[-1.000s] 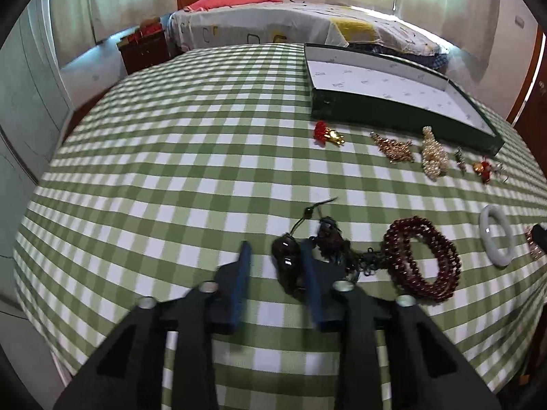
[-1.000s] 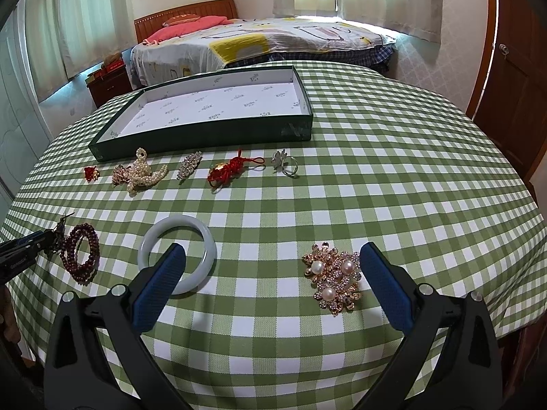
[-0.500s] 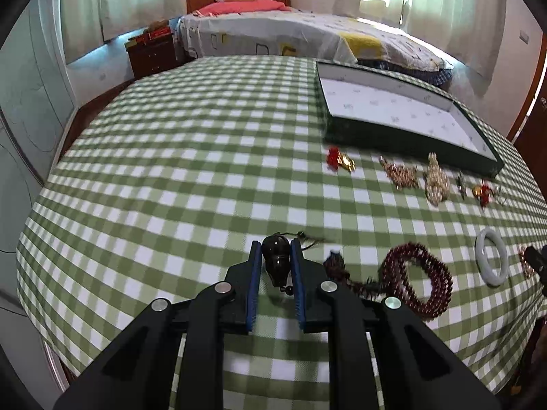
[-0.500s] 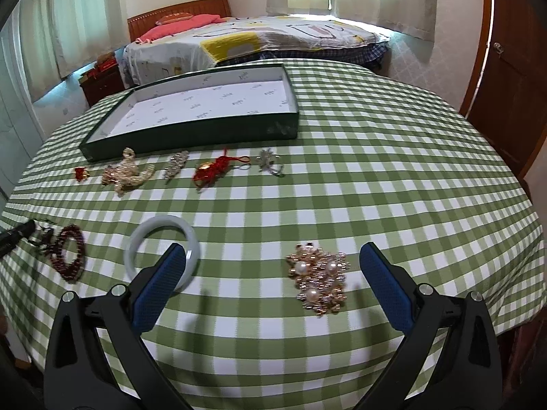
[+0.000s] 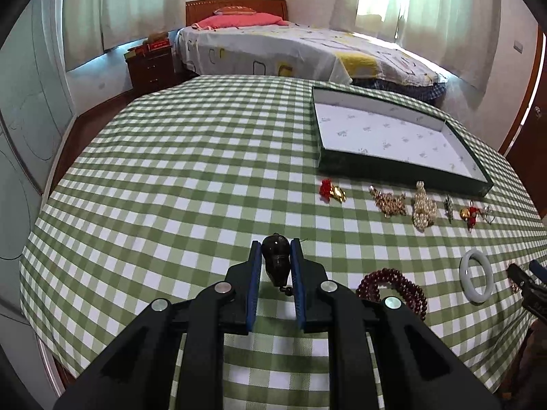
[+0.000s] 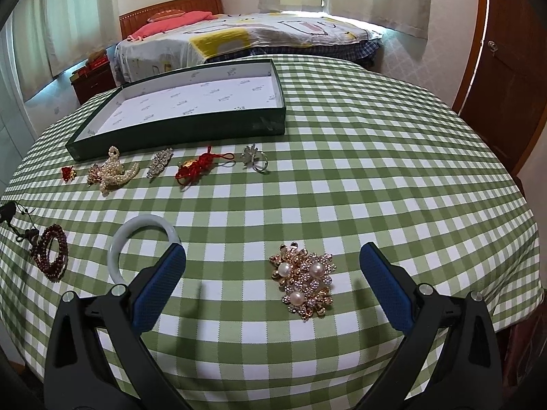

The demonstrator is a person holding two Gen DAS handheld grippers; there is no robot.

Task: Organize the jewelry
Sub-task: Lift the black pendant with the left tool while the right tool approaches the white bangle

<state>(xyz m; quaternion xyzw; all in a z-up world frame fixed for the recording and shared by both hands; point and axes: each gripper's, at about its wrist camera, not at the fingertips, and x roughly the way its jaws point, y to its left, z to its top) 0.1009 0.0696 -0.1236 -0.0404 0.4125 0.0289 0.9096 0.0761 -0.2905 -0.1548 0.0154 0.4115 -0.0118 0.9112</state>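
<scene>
Left wrist view: the left tongs (image 5: 276,259) clamp a dark pendant (image 5: 275,260), lifted above the near tabletop (image 5: 171,188). Right wrist view: the right tongs (image 6: 271,264) gape wide over a pearl brooch (image 6: 303,283); the green tray (image 6: 191,106) sits far left.

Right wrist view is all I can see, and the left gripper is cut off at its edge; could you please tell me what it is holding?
Observer: The left gripper is shut on a dark carved bead, clamped between its blue pads.
Operator: Thank you. Does anything hang from it?
Observer: Yes, a short cord with a small dark knot dangles below it.
Operator: Do the gold and pearl brooches by the green box touch?
Observer: No, the gold brooch and the pearl brooch lie side by side with cloth showing between them.
</scene>
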